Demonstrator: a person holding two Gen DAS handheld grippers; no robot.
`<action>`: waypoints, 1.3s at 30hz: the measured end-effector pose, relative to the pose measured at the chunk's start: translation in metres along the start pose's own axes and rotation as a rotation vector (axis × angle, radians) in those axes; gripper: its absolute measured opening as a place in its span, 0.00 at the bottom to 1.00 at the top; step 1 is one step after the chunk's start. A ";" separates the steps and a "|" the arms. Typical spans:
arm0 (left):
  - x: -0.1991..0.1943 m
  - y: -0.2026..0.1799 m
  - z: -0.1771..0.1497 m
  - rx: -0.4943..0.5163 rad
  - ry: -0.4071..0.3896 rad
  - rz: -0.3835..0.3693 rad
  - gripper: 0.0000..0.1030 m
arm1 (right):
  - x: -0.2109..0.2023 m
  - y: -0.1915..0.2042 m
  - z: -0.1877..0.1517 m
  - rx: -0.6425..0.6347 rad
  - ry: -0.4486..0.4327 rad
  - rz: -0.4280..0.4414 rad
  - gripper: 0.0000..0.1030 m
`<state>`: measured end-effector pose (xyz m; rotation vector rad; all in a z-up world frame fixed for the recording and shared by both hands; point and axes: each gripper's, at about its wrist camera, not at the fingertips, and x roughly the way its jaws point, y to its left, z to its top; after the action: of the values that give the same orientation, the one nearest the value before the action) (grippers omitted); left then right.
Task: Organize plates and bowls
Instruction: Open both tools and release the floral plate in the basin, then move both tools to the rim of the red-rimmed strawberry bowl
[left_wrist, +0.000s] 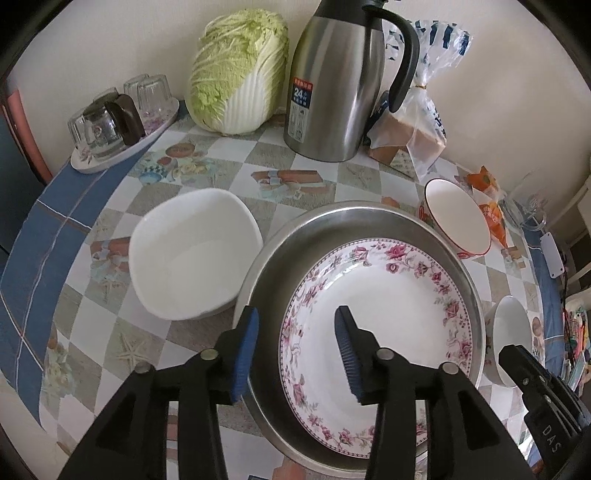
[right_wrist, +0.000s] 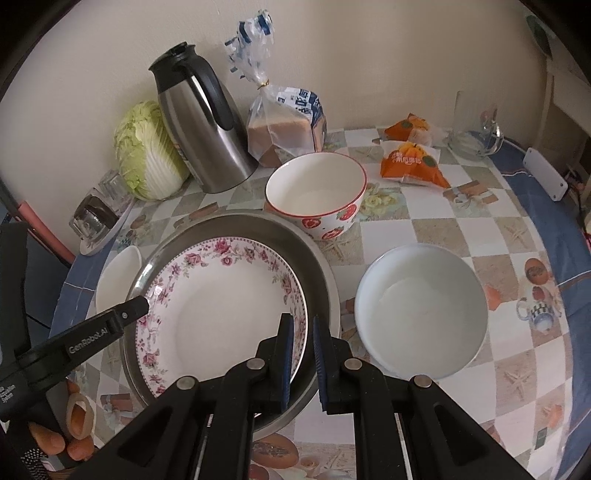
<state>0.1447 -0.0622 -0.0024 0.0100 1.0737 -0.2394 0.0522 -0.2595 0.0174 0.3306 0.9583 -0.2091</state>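
From my left wrist, my left gripper (left_wrist: 295, 347) stands open and empty above the near left rim of the floral plate (left_wrist: 384, 332), which sits inside the steel basin (left_wrist: 354, 218); lifting straight off avoids dragging either. The square white bowl (left_wrist: 192, 254) lies just left of the basin. From my right wrist, my right gripper (right_wrist: 303, 352) is parted by a narrow gap, gripping nothing, over the basin's near right rim; 2 bowls wait beyond: the strawberry bowl (right_wrist: 317, 195) and the pale round bowl (right_wrist: 421, 310)
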 end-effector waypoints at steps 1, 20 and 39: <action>-0.001 0.000 0.000 0.002 -0.003 0.004 0.52 | 0.000 0.000 0.000 0.001 -0.001 -0.003 0.27; -0.002 0.002 -0.001 0.011 -0.021 0.070 0.89 | 0.003 0.002 -0.005 -0.041 -0.018 -0.002 0.96; -0.013 -0.004 -0.003 0.029 -0.051 0.037 0.95 | -0.006 -0.005 -0.009 -0.025 -0.059 -0.027 1.00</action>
<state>0.1349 -0.0634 0.0081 0.0490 1.0186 -0.2207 0.0403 -0.2604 0.0166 0.2867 0.9069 -0.2305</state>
